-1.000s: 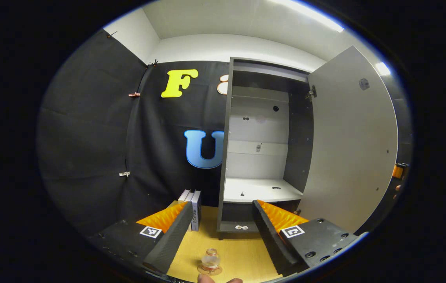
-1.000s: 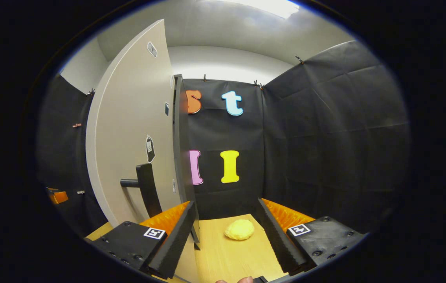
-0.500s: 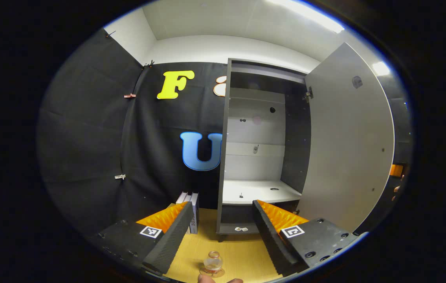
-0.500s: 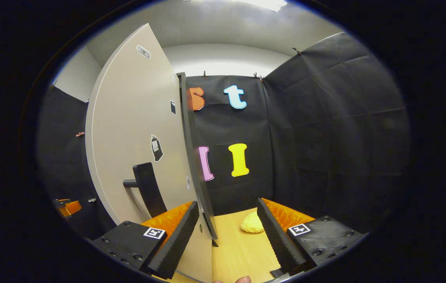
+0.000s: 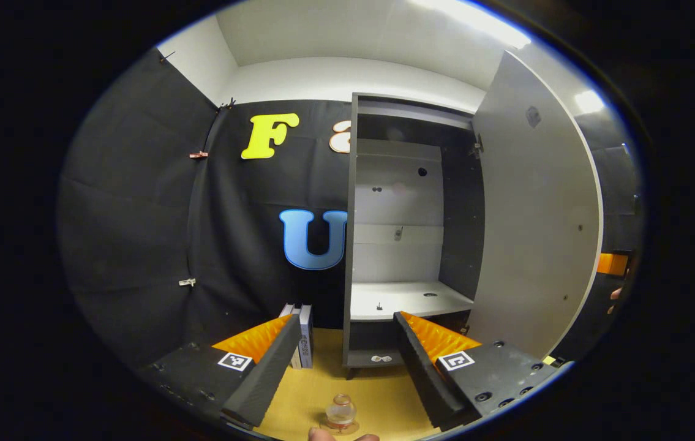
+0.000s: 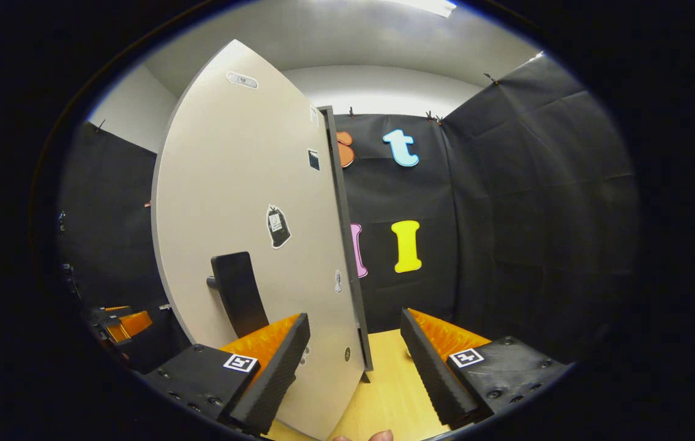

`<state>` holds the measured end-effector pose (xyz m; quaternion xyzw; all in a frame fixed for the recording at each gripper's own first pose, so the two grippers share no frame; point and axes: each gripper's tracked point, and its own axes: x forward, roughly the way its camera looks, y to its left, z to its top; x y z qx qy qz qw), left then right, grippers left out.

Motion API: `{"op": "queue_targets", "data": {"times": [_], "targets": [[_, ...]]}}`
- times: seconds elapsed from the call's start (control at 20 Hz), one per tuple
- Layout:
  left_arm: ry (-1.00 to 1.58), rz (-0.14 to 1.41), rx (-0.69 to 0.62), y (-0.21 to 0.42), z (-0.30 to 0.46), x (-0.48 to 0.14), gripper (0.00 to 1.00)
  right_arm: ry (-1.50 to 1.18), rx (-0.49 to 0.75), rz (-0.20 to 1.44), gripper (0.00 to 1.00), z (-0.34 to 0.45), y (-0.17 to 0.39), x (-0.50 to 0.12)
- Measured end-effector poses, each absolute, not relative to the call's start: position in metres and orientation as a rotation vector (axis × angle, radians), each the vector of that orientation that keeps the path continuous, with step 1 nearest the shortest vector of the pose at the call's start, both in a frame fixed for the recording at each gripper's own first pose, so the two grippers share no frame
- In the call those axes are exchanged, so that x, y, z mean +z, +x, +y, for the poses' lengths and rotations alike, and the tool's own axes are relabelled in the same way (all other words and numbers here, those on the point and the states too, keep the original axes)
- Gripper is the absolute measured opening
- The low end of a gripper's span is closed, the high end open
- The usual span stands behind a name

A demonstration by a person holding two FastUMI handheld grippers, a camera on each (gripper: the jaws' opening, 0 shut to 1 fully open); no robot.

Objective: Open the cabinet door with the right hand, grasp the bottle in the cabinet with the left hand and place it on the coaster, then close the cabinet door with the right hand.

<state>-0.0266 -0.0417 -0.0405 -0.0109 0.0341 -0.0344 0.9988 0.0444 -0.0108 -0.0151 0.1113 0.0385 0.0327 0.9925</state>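
A small clear bottle (image 5: 341, 411) stands on a round coaster (image 5: 340, 424) on the wooden table, just below and between my left gripper's open fingers; the left gripper (image 5: 345, 318) holds nothing. Beyond it the dark cabinet (image 5: 407, 220) stands with its grey door (image 5: 537, 214) swung out to the right and its white shelf (image 5: 405, 297) bare. In the right gripper view the door's outer face (image 6: 249, 184) with its black handle (image 6: 237, 294) is close on the left. My right gripper (image 6: 354, 318) is open, and the door's free edge runs down between its fingers.
Two or three books (image 5: 301, 335) stand upright left of the cabinet against the black cloth. The other gripper's body (image 5: 612, 263) peeks out past the door's edge, and the left one (image 6: 123, 321) appears low on the left. Bare wooden tabletop (image 6: 393, 392) lies ahead.
The door has turned a little towards the cabinet; in the right gripper view its edge moved right and now hides the yellow lump. The left gripper has backed away from the bottle.
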Motion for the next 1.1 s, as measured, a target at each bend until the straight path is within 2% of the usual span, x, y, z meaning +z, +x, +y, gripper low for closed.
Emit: {"op": "queue_targets", "data": {"times": [0.55, 0.6, 0.7, 1.1], "targets": [[-0.016, 0.063, -0.058, -0.011, -0.025, -0.043, 0.95, 0.244, 0.179, 0.087, 0.98, 0.069, 0.06, -0.016], [-0.015, 0.06, -0.058, -0.009, -0.022, -0.042, 0.92, 0.244, 0.191, 0.09, 0.98, 0.078, 0.063, -0.017], [-0.01, 0.059, -0.054, -0.004, -0.017, -0.042, 0.95, 0.24, 0.216, 0.092, 0.98, 0.094, 0.07, -0.019], [0.0, 0.071, -0.039, 0.016, 0.006, -0.047, 0.95, 0.223, 0.274, 0.089, 0.98, 0.139, 0.123, -0.022]]}}
